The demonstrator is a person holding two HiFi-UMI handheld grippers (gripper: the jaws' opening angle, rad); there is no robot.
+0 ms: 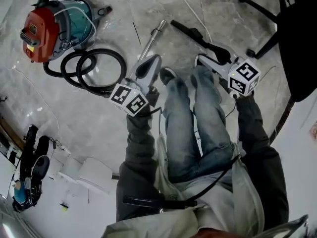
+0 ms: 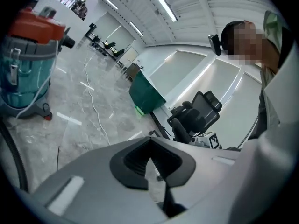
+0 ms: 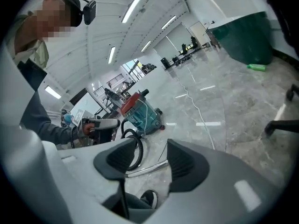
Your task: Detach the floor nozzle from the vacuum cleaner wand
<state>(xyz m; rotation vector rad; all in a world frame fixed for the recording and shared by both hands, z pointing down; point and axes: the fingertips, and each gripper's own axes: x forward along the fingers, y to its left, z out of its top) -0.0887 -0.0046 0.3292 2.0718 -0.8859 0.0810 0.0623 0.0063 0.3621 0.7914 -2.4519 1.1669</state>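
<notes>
Both claws held up at about knee level over the floor [image 1: 99, 128], neither touching anything; left claw [image 1: 151, 63] fully shut, its pads meeting with nothing between them; right claw [image 1: 203, 61] wide open and empty, only the floor far below showing through the gap. Standing; my legs [image 1: 198, 123] in jeans and one shoe [image 1: 167, 75] show between the two claws in the head view. Metal wand [image 1: 152, 36] lies flat on the floor beyond the left claw, its near end hidden behind that claw; the right gripper view shows the same tube through the open gap, well below the pads. A long black piece, which I take for the floor nozzle [image 1: 198, 36], lies on the floor just beyond the right claw, beside the wand; the far ends of the two lie near each other but apart; whether anything joins them lower down I cannot tell. Red and teal vacuum cleaner [image 1: 54, 24] stands upright to the far left, well apart from the wand; its black hose [image 1: 99, 66] lies coiled on the floor between it and the left claw. White cable [image 1: 190, 6] runs across the floor beyond the wand; black office chair [image 1: 262, 14] at the upper right, near the nozzle.
</notes>
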